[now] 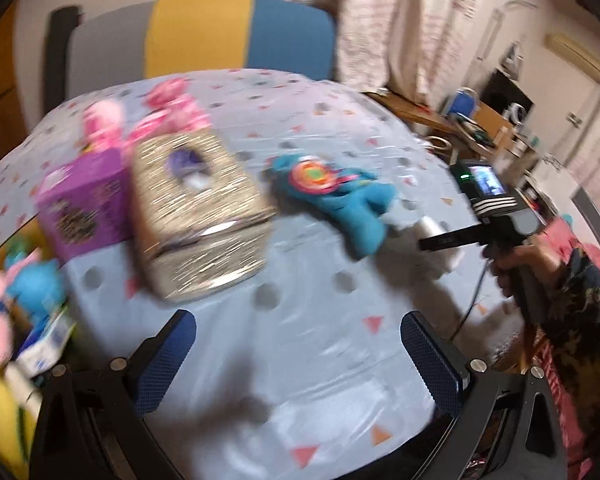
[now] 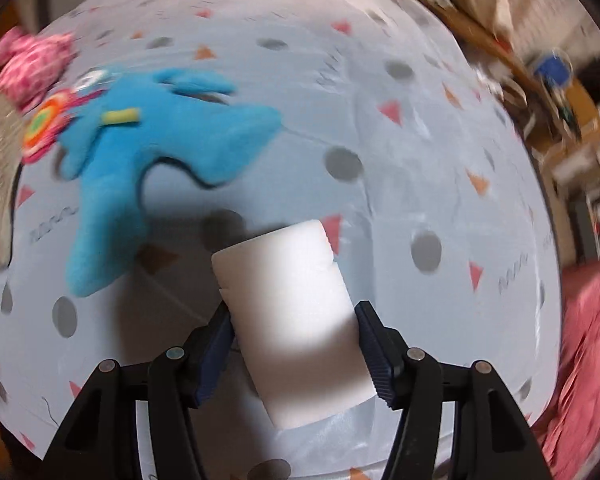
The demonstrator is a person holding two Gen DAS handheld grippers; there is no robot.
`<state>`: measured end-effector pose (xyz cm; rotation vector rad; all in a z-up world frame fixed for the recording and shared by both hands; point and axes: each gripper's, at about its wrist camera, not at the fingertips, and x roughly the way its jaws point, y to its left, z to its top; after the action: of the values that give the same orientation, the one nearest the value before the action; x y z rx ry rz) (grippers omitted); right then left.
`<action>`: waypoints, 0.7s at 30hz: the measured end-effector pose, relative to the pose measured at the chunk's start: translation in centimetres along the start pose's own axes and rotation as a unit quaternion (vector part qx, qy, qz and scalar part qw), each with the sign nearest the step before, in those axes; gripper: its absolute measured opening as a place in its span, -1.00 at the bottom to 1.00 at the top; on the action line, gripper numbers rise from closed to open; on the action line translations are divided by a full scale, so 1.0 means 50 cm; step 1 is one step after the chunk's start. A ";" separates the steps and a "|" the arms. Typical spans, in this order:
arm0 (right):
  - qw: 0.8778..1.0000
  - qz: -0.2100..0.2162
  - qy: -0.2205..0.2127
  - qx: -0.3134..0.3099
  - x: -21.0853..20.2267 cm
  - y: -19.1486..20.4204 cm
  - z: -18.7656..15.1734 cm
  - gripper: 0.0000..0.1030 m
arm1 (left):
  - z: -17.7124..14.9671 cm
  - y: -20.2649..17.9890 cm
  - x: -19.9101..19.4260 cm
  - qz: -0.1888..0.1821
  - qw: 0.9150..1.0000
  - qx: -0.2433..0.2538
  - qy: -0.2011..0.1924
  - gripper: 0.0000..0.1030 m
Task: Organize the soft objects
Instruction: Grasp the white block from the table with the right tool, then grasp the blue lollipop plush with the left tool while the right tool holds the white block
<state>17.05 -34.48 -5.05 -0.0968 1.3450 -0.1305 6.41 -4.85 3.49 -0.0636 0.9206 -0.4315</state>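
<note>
My right gripper is shut on a white foam block and holds it just above the patterned tablecloth. In the left wrist view the block shows white at the right gripper's tip, beside a blue plush toy. The same blue plush, with a round orange and green badge, lies to the left of the block. My left gripper is open and empty over the near part of the cloth. A pink plush sits behind a gold glitter box and a purple box.
A bin with more soft toys sits at the table's left edge. A chair with grey, yellow and blue back stands behind the table. A cluttered desk is at the far right. The person's pink sleeve is at right.
</note>
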 end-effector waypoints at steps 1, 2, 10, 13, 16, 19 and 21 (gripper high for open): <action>1.000 0.008 0.005 0.015 0.005 -0.009 -0.002 0.20 | 0.013 -0.012 0.011 -0.006 1.000 0.000 0.002 0.99; 0.999 0.016 0.006 0.027 0.008 -0.017 -0.003 0.20 | 0.028 -0.025 0.026 -0.015 1.000 -0.003 0.005 0.99; 0.989 0.042 -0.021 0.137 0.026 -0.066 -0.005 0.20 | 0.113 -0.108 0.180 -0.015 0.999 -0.007 0.042 0.70; 0.984 0.038 -0.051 0.167 0.004 -0.093 -0.012 0.20 | 0.132 -0.121 0.239 -0.015 0.998 -0.022 0.058 0.62; 0.980 0.062 -0.054 0.182 0.001 -0.099 -0.018 0.20 | 0.144 -0.132 0.295 -0.016 0.996 -0.033 0.078 0.46; 0.982 0.052 -0.061 0.168 0.005 -0.093 -0.002 0.20 | 0.153 -0.135 0.348 -0.024 0.995 -0.045 0.091 0.31; 0.984 0.047 -0.067 0.159 -0.003 -0.084 -0.002 0.20 | 0.160 -0.131 0.385 -0.020 0.993 -0.063 0.101 0.31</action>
<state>16.75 -38.59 -4.32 0.2243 1.1774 -0.2524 20.60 -19.31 -4.69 -0.1556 1.1480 -0.4209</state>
